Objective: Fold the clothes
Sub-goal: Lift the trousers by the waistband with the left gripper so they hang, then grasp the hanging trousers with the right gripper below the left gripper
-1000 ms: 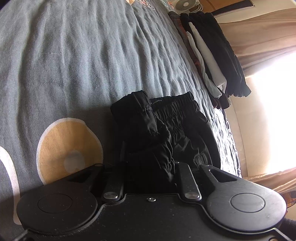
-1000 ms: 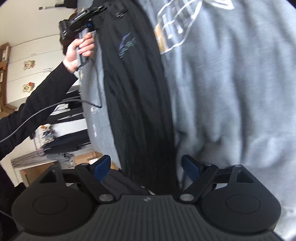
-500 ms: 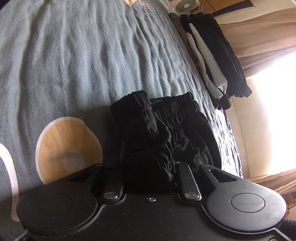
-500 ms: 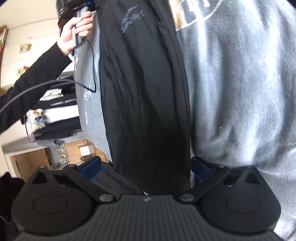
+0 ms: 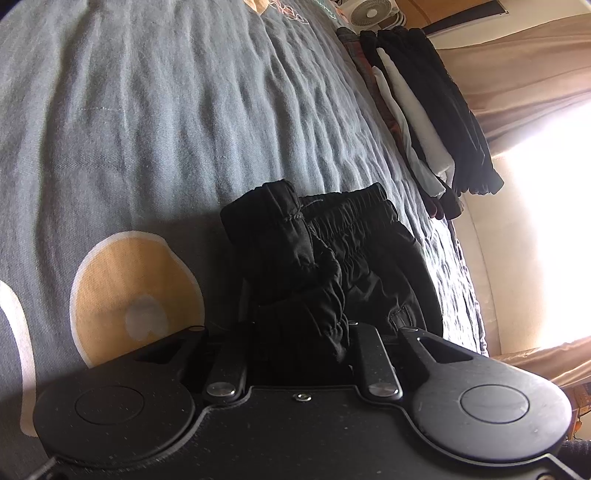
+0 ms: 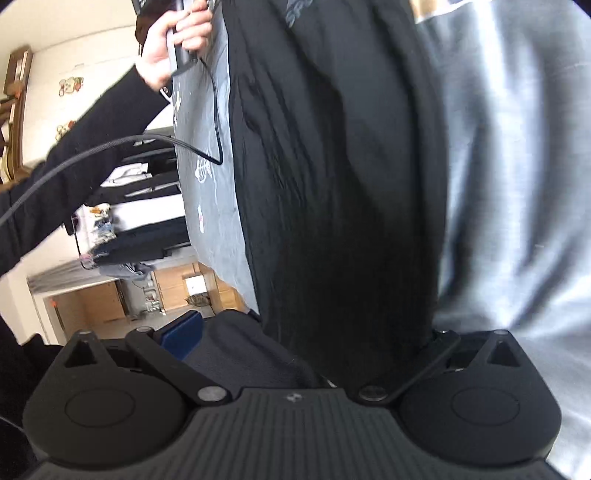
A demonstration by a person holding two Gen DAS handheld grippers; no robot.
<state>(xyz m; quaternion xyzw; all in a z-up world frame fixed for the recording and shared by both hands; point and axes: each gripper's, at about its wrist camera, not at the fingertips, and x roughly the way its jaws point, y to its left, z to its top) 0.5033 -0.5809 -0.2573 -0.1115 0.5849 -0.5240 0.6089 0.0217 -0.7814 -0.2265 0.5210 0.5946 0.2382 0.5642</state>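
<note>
A pair of black trousers (image 5: pixel 332 258) lies bunched on the grey bed cover, its gathered elastic waistband at the far end and one rolled part on the left. From the right wrist, the same black fabric (image 6: pixel 332 184) stretches long and flat, away from the camera.

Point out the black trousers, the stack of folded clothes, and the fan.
black trousers (image 5: pixel 354 236), left wrist view, on the elastic waistband.
stack of folded clothes (image 5: pixel 436 107), left wrist view, on its top black garment.
fan (image 5: pixel 370 13), left wrist view, on the round grille.
</note>
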